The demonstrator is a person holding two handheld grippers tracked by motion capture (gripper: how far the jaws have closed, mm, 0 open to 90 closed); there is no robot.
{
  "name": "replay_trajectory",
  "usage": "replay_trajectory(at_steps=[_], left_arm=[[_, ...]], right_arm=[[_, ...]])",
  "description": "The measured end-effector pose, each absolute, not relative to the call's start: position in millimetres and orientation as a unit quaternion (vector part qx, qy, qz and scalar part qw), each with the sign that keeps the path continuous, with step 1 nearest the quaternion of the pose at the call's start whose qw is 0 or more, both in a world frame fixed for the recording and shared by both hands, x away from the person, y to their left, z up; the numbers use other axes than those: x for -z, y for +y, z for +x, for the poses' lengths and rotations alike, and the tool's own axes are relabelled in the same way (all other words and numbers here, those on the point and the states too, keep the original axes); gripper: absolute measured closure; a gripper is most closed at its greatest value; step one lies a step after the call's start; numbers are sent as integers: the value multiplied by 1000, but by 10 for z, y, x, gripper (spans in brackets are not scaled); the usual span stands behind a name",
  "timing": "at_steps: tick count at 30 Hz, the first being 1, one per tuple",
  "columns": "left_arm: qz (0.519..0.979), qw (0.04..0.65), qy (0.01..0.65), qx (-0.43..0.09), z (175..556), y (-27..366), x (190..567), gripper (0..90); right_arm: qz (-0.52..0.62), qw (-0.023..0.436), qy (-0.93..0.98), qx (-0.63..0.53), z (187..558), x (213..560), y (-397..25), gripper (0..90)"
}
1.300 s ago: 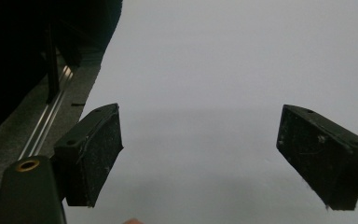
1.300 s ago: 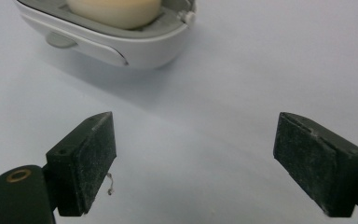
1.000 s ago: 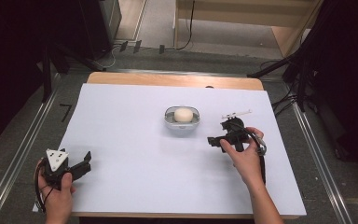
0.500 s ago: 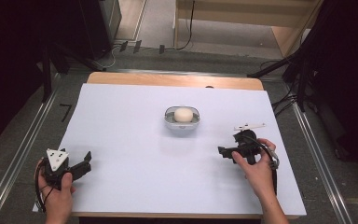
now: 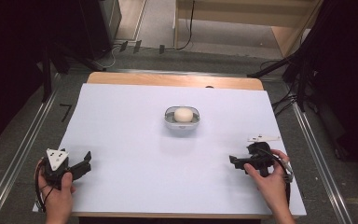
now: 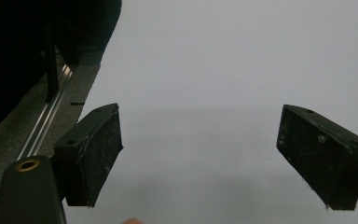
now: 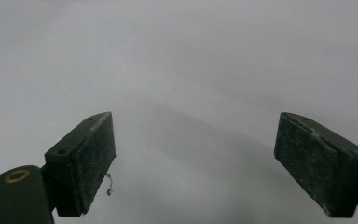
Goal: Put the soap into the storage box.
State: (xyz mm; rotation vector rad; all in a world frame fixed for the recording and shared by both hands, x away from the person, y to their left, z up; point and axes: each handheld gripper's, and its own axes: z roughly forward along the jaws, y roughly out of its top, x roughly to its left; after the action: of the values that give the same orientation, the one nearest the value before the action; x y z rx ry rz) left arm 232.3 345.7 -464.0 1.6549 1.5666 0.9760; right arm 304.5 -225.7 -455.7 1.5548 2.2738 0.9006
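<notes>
At the near left corner of the white table (image 5: 135, 154), the left gripper (image 5: 83, 164) is held low in the person's left hand (image 5: 56, 196), its jaws spread wide with nothing between them. At the near right, the right gripper (image 5: 235, 161) is likewise held wide and empty, gripped by the right hand (image 5: 272, 184). Farther off, well apart from both, a pale round ball (image 5: 183, 114) is seen resting in a small clear bowl (image 5: 182, 125) near the table's middle

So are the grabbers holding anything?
No, nothing. The left gripper and right gripper are both open, over the bare white table.
</notes>
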Motion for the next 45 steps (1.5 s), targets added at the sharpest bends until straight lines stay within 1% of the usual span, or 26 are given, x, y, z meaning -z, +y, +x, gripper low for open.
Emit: replay_trajectory(at_steps=[13, 21, 26, 30, 35, 39, 45], left_arm=[[630, 324, 600, -373, 2324, 3456, 4640, 149], [632, 321, 599, -372, 2327, 3455, 4639, 149], [632, 321, 600, -371, 2329, 3453, 4640, 149], [632, 321, 599, -372, 2326, 3454, 4639, 149], [625, 333, 607, -360, 2333, 3493, 4638, 150], [627, 333, 604, -362, 2324, 3490, 4635, 150], [625, 337, 602, -366, 2311, 3490, 4634, 149]], right_arm=[[534, 141, 766, -329, 2834, 4588, -2568, 133], [542, 139, 755, -341, 2764, 4651, -2743, 132], [540, 147, 757, -337, 2692, 4719, -2833, 132], [546, 145, 748, -349, 2625, 4714, -2959, 132], [555, 152, 735, -359, 2535, 4726, -3136, 132], [560, 144, 726, -372, 2486, 4787, -3280, 134], [569, 160, 710, -383, 2413, 4744, -3361, 139]])
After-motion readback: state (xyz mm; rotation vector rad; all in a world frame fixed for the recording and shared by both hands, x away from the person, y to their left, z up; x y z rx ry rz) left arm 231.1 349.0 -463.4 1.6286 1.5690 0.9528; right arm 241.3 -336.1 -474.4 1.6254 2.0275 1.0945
